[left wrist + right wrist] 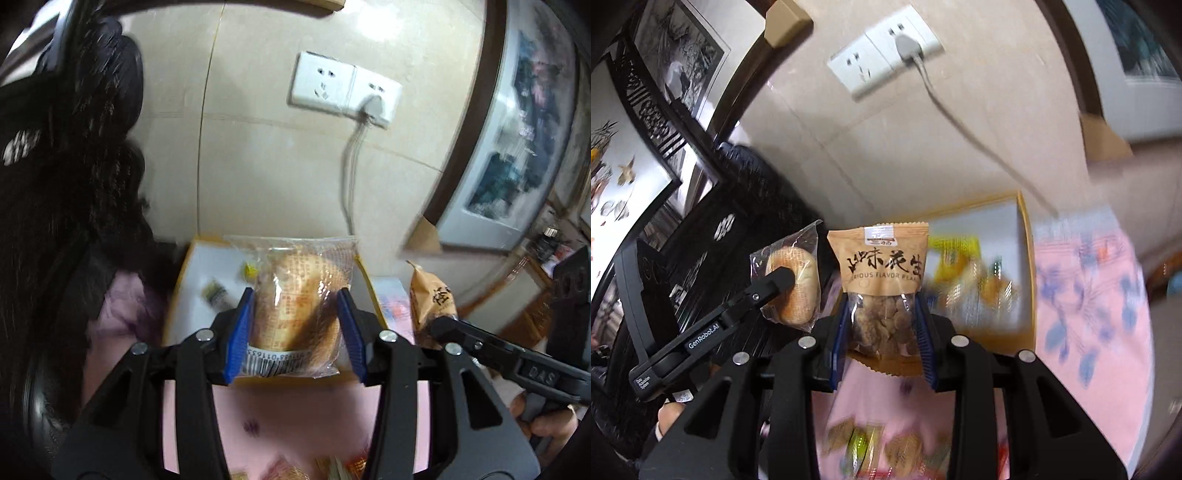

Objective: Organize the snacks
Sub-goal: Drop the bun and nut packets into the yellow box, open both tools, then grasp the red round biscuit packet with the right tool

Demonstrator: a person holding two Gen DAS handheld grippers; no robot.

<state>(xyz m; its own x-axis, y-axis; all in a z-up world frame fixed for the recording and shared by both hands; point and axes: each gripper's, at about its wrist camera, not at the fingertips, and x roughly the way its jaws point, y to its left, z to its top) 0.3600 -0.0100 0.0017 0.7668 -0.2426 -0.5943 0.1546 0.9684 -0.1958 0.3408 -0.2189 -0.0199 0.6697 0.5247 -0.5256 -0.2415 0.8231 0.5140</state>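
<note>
Our left tongs point(295, 325) clamp a clear-wrapped bun point(295, 306), held above a yellow-rimmed box point(184, 280). Our right tongs point(882, 339) pinch a peanut packet point(881, 280) upright, beside the bun and before the same box, whose blurred contents we take for snacks. Behind hangs a wall socket point(343, 88); pink cloth point(1089, 295) covers the table.
</note>
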